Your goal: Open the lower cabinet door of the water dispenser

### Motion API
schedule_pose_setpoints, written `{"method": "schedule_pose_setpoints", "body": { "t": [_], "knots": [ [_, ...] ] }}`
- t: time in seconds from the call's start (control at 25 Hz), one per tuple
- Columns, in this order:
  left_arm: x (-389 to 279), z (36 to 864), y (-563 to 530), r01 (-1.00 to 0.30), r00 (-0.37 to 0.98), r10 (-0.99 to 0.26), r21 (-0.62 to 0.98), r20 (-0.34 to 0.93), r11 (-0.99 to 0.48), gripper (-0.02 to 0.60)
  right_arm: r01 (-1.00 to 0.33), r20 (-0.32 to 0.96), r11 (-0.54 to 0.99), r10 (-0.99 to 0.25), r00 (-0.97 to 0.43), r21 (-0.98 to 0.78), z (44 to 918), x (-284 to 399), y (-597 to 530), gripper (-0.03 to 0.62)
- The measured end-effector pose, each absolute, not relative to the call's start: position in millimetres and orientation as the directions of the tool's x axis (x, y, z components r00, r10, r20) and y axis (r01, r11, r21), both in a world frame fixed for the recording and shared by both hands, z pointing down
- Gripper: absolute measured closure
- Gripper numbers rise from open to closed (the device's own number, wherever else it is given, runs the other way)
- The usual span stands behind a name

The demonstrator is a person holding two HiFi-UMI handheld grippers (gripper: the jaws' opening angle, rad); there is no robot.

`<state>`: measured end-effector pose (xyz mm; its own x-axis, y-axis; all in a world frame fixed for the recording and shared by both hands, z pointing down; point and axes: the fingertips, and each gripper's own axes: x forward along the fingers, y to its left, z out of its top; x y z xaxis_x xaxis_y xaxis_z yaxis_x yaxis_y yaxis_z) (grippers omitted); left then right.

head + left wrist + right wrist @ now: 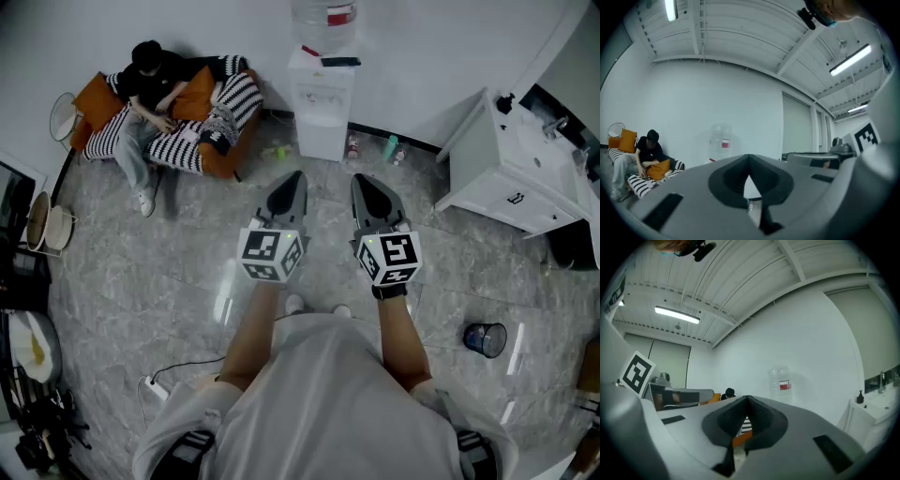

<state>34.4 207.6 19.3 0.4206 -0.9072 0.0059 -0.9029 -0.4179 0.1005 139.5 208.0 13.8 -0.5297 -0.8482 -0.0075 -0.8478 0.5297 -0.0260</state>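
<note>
I am holding the left tongs (294, 180) and right tongs (361, 182) clenched and empty, planning to step close and reach low for the dispenser door (321, 139).

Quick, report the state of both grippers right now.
Grey left gripper: closed, holding nothing.
Grey right gripper: closed, holding nothing.
</note>
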Motion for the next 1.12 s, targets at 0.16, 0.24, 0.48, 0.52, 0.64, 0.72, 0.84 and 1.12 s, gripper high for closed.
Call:
{"method": "schedule_pose_setpoints", "body": {
  "t": [0.16, 0.24, 0.48, 0.52, 0.64, 0.72, 0.84, 1.12],
  "knots": [
    [30.4, 16.4, 205.7, -0.902, 0.423, -0.906, 0.090, -0.010, -0.422, 0.568, -0.848, -0.018, 0.528, -0.849, -0.528, -0.048, 12.1, 134.5, 205.7, 0.583],
    [29.3, 16.7, 205.2, -0.901, 0.426, -0.905, 0.091, -0.010, -0.425, 0.568, -0.847, -0.039, 0.527, -0.850, -0.526, -0.064, 7.9, 134.4, 205.3, 0.583],
    [25.4, 17.8, 198.7, -0.888, 0.446, -0.895, 0.117, -0.006, -0.444, 0.569, -0.852, -0.070, 0.520, -0.854, -0.516, -0.064, -2.5, 130.5, 201.3, 0.584],
    [23.9, 19.4, 197.1, -0.888, 0.446, -0.895, 0.123, -0.006, -0.444, 0.568, -0.851, -0.069, 0.521, -0.853, -0.517, -0.064, -2.0, 128.7, 201.4, 0.583],
    [20.8, 26.2, 193.2, -0.886, 0.447, -0.895, 0.141, 0.000, -0.442, 0.568, -0.850, -0.068, 0.524, -0.851, -0.521, -0.054, -2.0, 123.6, 203.4, 0.583],
    [21.9, 28.6, 192.6, -0.882, 0.453, -0.892, 0.147, 0.002, -0.447, 0.569, -0.852, -0.077, 0.522, -0.852, -0.518, -0.043, -4.3, 123.1, 205.4, 0.583],
    [24.4, 27.9, 191.5, -0.875, 0.466, -0.885, 0.143, -0.002, -0.462, 0.569, -0.860, -0.087, 0.509, -0.859, -0.504, -0.044, -6.3, 124.6, 204.9, 0.583],
    [15.4, 20.7, 189.0, -0.871, 0.474, -0.880, 0.136, -0.022, -0.472, 0.569, -0.873, -0.079, 0.485, -0.873, -0.481, -0.056, -5.6, 119.1, 202.1, 0.583]
  ]
}}
